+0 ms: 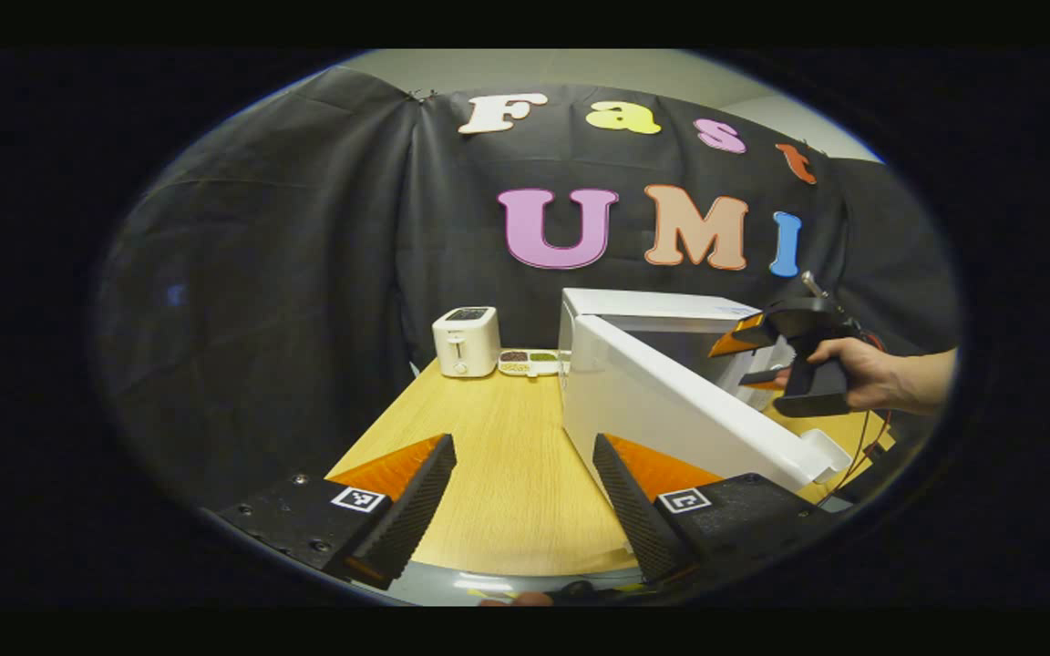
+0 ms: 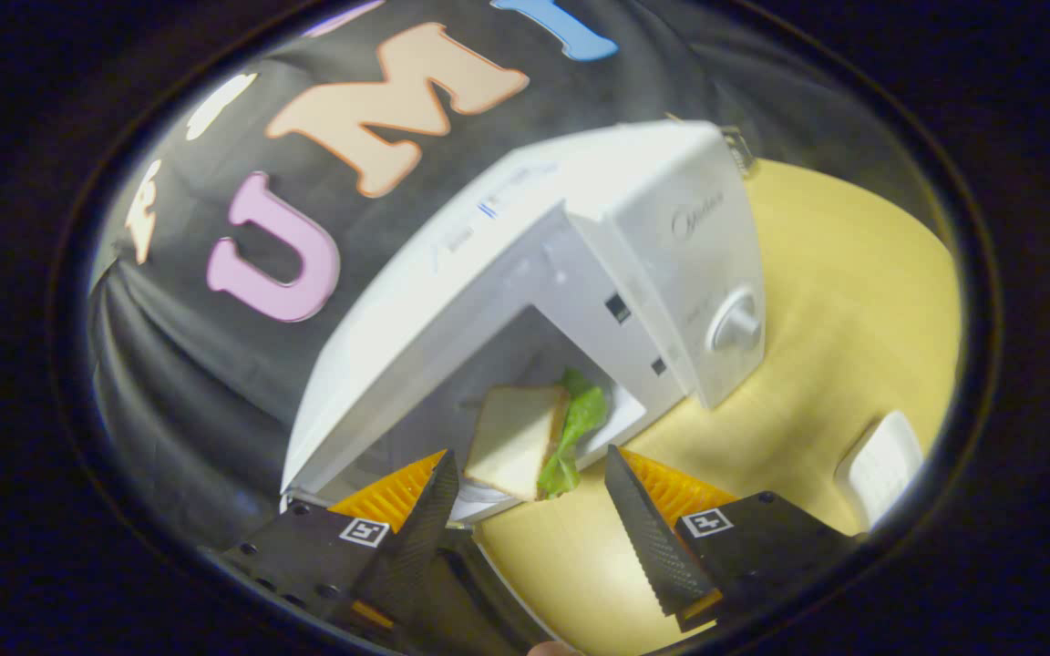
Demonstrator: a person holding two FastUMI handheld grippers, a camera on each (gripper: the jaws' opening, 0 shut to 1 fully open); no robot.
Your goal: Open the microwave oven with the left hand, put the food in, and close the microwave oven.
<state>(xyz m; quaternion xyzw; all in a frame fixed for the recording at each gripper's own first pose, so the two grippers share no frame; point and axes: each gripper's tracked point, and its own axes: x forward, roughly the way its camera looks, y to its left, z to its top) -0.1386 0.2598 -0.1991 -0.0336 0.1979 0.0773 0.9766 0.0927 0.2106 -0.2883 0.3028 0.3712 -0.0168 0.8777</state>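
Sitting just inside the open microwave [image 2: 534, 273] cavity, sandwich [image 2: 520, 437] lies dead ahead of the right gripper [image 2: 530, 510], fingers apart, empty; left gripper [image 1: 525, 497], also apart, nearer the swung-out door [image 1: 680, 410].

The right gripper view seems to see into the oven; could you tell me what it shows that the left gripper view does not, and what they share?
The right gripper view alone shows the sandwich with lettuce lying in the oven's cavity, the control knob, and a small white item on the table. The left gripper view alone shows the toaster, a divided tray beside it, the swung-open door, and a hand holding the right gripper. Both show the white microwave, the wooden table and open fingers.
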